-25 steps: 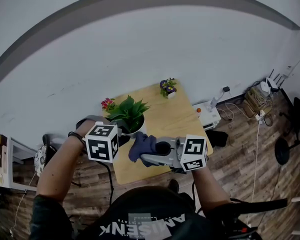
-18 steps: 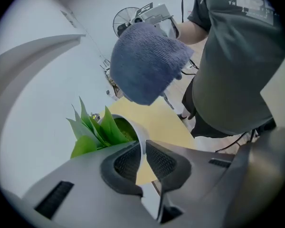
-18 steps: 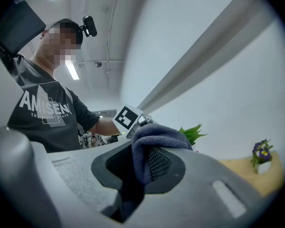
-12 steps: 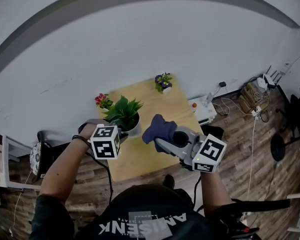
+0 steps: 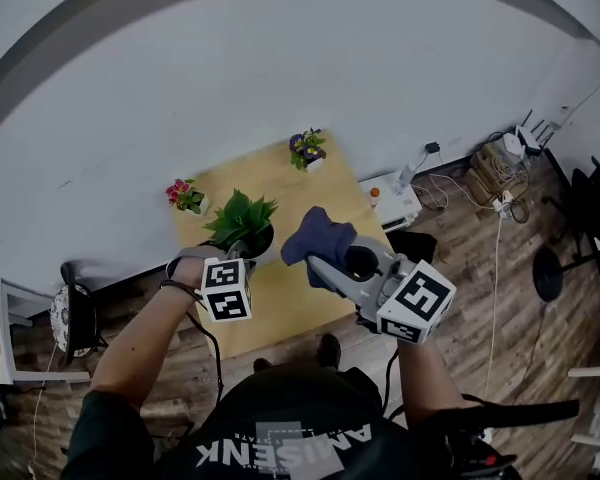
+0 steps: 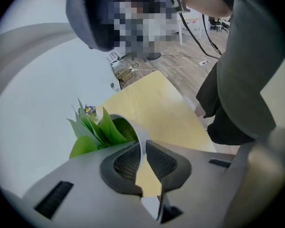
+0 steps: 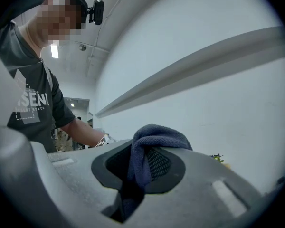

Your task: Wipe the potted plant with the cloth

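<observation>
The potted plant (image 5: 242, 218), green leaves in a white pot, is over the left part of the wooden table (image 5: 310, 203). My left gripper (image 5: 242, 258) is shut on the pot's near rim. In the left gripper view the thin white rim (image 6: 133, 127) runs between the pads of the left gripper (image 6: 143, 158), with the leaves (image 6: 97, 132) to its left. Whether the pot rests on the table I cannot tell. My right gripper (image 5: 320, 258) is shut on a dark blue cloth (image 5: 318, 236), just right of the plant. The cloth (image 7: 152, 141) bunches over the right gripper (image 7: 140, 167).
A small pot of pink flowers (image 5: 185, 196) stands at the table's far left corner, and a pot of purple flowers (image 5: 306, 149) at its far right corner. On the wooden floor are a white box (image 5: 390, 196) and cables (image 5: 500, 168). The wall is just behind the table.
My left gripper has sunk toward the table with the pot in its grip. My right gripper has swung the cloth from in front of the pot to the plant's right side.
</observation>
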{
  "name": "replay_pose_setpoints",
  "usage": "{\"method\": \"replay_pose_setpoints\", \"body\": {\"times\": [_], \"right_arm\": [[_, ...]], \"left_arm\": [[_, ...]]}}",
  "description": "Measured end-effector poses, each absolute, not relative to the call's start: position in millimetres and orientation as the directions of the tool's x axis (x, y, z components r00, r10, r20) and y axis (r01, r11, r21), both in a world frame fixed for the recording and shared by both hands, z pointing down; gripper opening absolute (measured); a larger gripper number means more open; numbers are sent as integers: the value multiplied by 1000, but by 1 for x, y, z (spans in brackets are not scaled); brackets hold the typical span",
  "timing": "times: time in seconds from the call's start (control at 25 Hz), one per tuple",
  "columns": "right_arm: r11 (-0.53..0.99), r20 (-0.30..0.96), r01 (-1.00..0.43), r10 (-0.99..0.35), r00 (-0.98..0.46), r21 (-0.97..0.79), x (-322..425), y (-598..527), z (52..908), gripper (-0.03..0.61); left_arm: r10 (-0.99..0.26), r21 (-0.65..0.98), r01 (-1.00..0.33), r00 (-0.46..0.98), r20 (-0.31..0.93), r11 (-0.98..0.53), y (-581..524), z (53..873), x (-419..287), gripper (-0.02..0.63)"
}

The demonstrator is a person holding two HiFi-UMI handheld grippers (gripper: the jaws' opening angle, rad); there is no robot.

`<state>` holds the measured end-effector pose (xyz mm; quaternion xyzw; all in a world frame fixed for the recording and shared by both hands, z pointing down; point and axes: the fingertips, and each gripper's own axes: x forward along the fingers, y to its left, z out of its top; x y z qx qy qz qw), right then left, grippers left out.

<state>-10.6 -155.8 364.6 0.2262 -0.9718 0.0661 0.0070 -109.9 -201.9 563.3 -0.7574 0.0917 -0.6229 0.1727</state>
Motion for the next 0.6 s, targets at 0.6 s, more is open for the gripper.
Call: {"method": "replay_pose_setpoints", "body": {"times": [0.6], "right_arm": [[749,98,-624,-620,-779,-225,77,-205,401,52]], "left_arm": [[-310,-337,106,212,927,-935,-217,654,-21,38]]}}
